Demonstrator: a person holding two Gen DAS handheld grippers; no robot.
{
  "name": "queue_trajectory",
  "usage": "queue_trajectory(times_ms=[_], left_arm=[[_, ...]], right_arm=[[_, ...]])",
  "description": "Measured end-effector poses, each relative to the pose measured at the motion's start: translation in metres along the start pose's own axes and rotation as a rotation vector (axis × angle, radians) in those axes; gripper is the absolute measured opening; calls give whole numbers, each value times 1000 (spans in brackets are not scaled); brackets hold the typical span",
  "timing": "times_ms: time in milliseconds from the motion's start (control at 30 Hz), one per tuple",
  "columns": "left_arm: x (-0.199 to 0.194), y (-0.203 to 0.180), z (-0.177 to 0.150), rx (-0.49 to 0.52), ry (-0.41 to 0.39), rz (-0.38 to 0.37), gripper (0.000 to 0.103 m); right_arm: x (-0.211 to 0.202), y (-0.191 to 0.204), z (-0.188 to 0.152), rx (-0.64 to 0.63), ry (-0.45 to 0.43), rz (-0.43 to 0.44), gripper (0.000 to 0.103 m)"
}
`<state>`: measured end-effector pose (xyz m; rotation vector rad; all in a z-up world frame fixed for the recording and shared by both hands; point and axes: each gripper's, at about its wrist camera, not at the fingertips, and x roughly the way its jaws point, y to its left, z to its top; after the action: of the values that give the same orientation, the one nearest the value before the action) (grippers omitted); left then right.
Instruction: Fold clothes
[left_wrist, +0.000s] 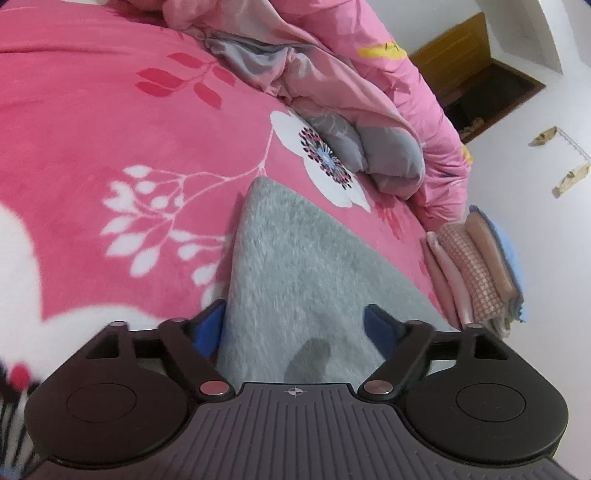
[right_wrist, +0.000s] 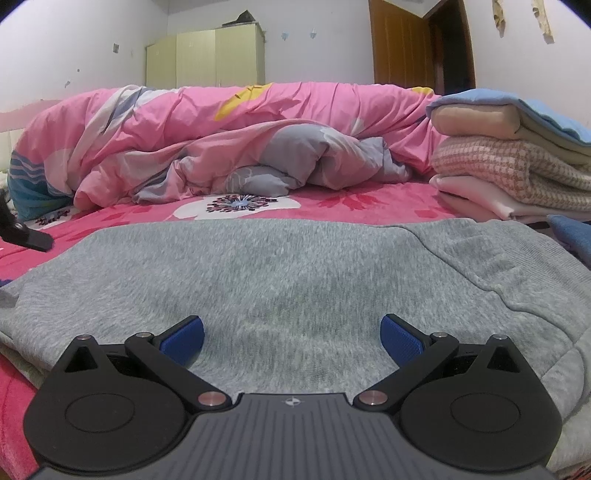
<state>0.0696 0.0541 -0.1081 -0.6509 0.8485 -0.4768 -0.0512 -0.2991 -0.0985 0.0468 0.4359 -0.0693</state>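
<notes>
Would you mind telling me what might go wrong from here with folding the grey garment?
Both the left claw and right claw are open over the grey garment, so a pinch may catch only its top layer. The folded stack lies close beside it; a sweeping fold could knock it. The rumpled quilt may crowd the far edge.

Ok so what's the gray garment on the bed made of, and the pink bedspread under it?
The gray garment looks like brushed fleece or fuzzy knit: matte, with a short, heathered nap. The pink bedspread looks like plush fleece, probably synthetic: soft, velvety pile with a printed white flower and leaf pattern. Neither fiber can be confirmed by sight.
</notes>
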Motion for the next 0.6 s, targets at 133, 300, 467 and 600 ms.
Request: queue_trajectory(times_ms=[133, 300, 467, 600], left_arm=[[-17, -6, -9, 18, -41, 62, 103], [-27, -4, -16, 32, -47, 103, 103], [-31, -6, -25, 58, -55, 111, 103], [-31, -5, -28, 44, -73, 115, 103]], right_arm=[[-2, 0, 6, -4, 36, -5, 103], [-4, 0, 9, -4, 74, -4, 103], [-10, 2, 13, -7, 98, -14, 103], [-30, -4, 20, 21, 62, -3, 103]])
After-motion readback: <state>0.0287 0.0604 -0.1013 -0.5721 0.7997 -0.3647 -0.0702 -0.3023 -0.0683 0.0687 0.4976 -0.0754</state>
